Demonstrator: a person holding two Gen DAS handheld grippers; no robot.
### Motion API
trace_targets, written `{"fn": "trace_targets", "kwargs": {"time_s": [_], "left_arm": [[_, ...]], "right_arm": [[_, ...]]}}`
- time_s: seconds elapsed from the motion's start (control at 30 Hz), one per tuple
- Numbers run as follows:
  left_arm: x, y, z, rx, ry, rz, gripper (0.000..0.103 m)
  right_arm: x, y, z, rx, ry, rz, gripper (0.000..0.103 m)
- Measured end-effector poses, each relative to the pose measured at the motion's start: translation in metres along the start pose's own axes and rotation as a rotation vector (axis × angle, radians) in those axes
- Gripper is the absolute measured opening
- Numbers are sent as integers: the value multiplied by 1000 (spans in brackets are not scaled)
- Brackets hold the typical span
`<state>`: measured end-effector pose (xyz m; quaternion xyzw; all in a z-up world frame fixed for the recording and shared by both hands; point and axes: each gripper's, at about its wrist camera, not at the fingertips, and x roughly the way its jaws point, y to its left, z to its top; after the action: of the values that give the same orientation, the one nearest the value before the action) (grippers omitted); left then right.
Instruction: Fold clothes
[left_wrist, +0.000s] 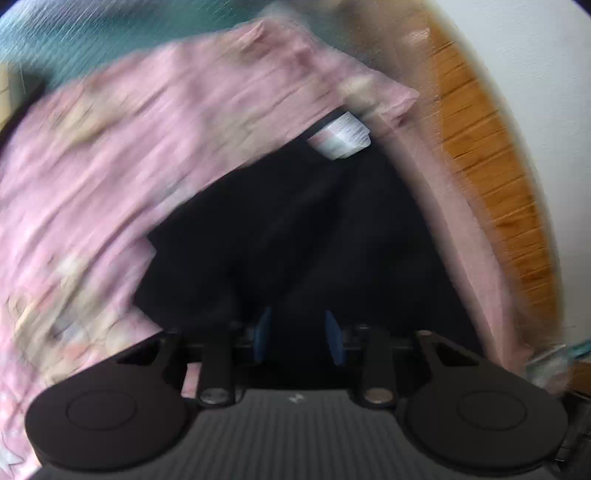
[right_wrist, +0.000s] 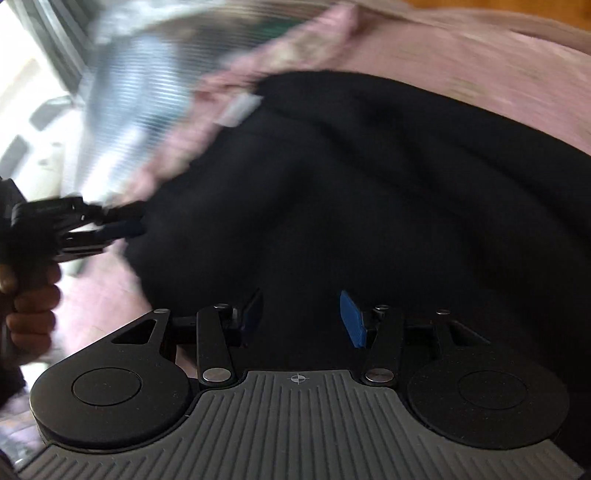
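- Nearest the right wrist lens: right gripper (right_wrist: 303, 319) has its pads spread over the black garment (right_wrist: 369, 184), pinching nothing.
- At the garment's left edge: left gripper (left_wrist: 298, 334) looks pressed together on the black fabric. Its own view is blurred, so the side view decides it.
- Black garment lies rumpled on the pink sheet (right_wrist: 480, 74), white care label (left_wrist: 341, 134) at its far edge.
- Pink printed garment (left_wrist: 129, 147) is heaped against its far side, overlapping it.
- Beyond the sheet's edge: wood floor (left_wrist: 480, 147).
- Progress: early. No crisp fold visible on either piece. Spreading flat and all folds remain.
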<state>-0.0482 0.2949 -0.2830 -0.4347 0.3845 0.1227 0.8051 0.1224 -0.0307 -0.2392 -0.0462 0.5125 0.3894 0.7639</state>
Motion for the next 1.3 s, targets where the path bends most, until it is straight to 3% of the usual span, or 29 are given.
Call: {"fn": "trace_targets", "kwargs": {"time_s": [0.1,0.17,0.27,0.37,0.4,0.53,0.63,0.67,0.7,0.77,0.83,0.87,0.97,1.0,1.07,1.13,1.2,1.23,1.27,1.3], "left_arm": [[-5,23,1,-136,29,-53,4],[-5,15,3,-113,50,-18,4],[-1,-9,5,-5,49,83,4],[0,-22,4,49,42,169,4],[1,-28,2,75,38,202,4],[10,-60,-6,185,38,381,4],[17,-86,-13,234,26,528,4],[16,-96,-17,235,6,576,8],[15,-106,-21,237,-14,624,18],[-1,-129,-38,183,-98,545,27],[-8,-150,-62,130,-129,452,30],[-6,-159,-75,125,-117,442,31],[-1,-182,-113,130,-67,442,31],[-1,-188,-124,146,-57,445,31],[-5,-198,-142,175,-45,452,31],[-14,-202,-157,194,-44,460,32],[-23,-204,-166,197,-52,469,34],[-27,-204,-166,186,-63,473,36],[-33,-200,-167,172,-74,473,41],[-40,-195,-167,154,-84,476,46]], "right_arm": [[-32,-40,-32,76,-17,-43,52],[-67,-70,-46,123,-106,-92,56],[-105,-126,-59,195,-204,-252,57],[-120,-194,-87,222,-144,-397,54],[-130,-215,-102,209,-134,-427,36],[-195,-293,-166,233,-153,-559,43],[-241,-349,-205,320,-147,-672,68],[-252,-361,-209,349,-143,-693,64],[-263,-373,-214,377,-140,-715,55],[-267,-367,-198,321,-191,-678,54],[-267,-353,-176,236,-256,-619,57],[-259,-346,-164,199,-274,-593,60],[-210,-362,-136,189,-163,-535,59],[-201,-373,-130,194,-157,-534,65],[-194,-399,-121,209,-200,-559,77],[-194,-428,-110,239,-218,-588,77],[-197,-445,-100,265,-216,-587,71],[-201,-451,-95,289,-213,-585,65],[-208,-449,-94,317,-224,-572,51],[-217,-441,-97,348,-247,-553,48]]}}
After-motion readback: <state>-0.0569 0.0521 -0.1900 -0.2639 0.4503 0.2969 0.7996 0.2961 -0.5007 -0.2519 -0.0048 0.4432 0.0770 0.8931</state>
